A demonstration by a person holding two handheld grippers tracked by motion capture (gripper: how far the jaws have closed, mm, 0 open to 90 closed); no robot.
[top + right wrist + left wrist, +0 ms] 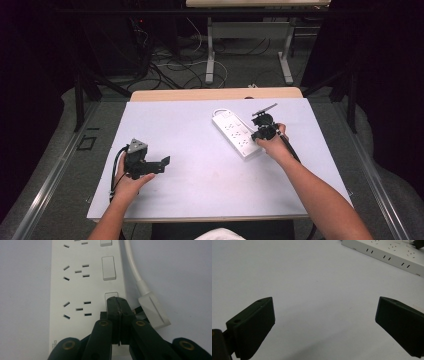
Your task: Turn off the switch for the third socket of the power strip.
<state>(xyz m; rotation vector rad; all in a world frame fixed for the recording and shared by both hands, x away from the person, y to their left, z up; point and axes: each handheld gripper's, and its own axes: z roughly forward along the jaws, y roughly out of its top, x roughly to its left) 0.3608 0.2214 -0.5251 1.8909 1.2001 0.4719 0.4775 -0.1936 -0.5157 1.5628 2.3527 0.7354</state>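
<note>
A white power strip (235, 134) lies slantwise on the white table mat (200, 175), right of centre. My right gripper (262, 131) is over its near end. In the right gripper view the jaws are shut together with nothing between them, and the right gripper (118, 302) rests its tip on the nearest rocker switch of the power strip (82, 285). Further along sits another switch (109, 268). The strip's white plug (153, 311) and cord (132, 262) lie beside it. My left gripper (161, 164) sits low at the left, open and empty, and in its own view the left gripper (324, 312) faces the power strip (387, 252).
The mat covers a wooden table whose far edge (215, 93) shows beyond it. Behind the table the floor holds tangled cables (170, 65) and the legs of another table (210, 55). Dark curtains stand on both sides.
</note>
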